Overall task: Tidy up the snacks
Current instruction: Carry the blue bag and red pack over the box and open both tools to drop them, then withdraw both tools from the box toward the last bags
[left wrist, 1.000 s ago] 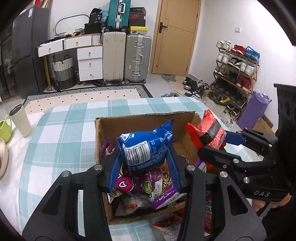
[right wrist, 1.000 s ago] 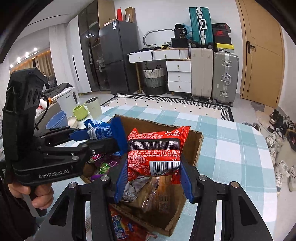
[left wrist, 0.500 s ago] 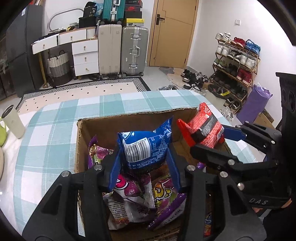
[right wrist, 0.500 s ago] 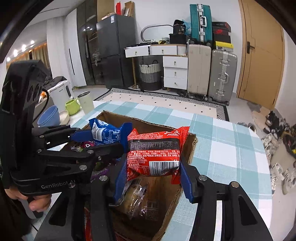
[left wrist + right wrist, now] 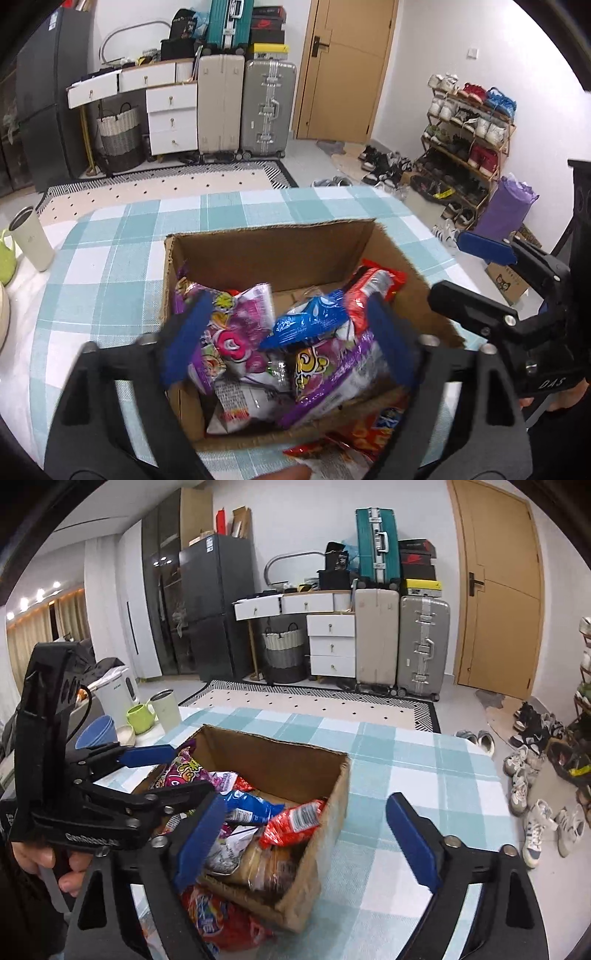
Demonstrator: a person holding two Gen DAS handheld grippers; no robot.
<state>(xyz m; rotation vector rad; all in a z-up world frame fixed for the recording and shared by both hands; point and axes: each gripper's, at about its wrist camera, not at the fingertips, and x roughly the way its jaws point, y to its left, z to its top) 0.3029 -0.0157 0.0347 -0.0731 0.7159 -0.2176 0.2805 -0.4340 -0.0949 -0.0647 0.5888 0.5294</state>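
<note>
An open cardboard box (image 5: 273, 254) (image 5: 280, 757) stands on the checked table, filled with several snack packets. A blue packet (image 5: 310, 323) (image 5: 251, 808) and a red packet (image 5: 369, 291) (image 5: 295, 821) lie loose on top of the purple and pink ones. My left gripper (image 5: 288, 343) (image 5: 177, 771) is open and empty just above the box's near side. My right gripper (image 5: 306, 838) (image 5: 465, 269) is open and empty at the box's right side.
A red and orange packet (image 5: 218, 919) (image 5: 369, 439) lies on the table at the box's near edge. A cream tumbler (image 5: 31, 240), a green mug (image 5: 140, 718) and a blue bowl (image 5: 98, 731) stand at the table's left. The checked tablecloth (image 5: 406, 775) stretches right of the box.
Both grippers have opened. The blue packet dropped from my left gripper and the red packet from my right gripper; both now lie in the box.
</note>
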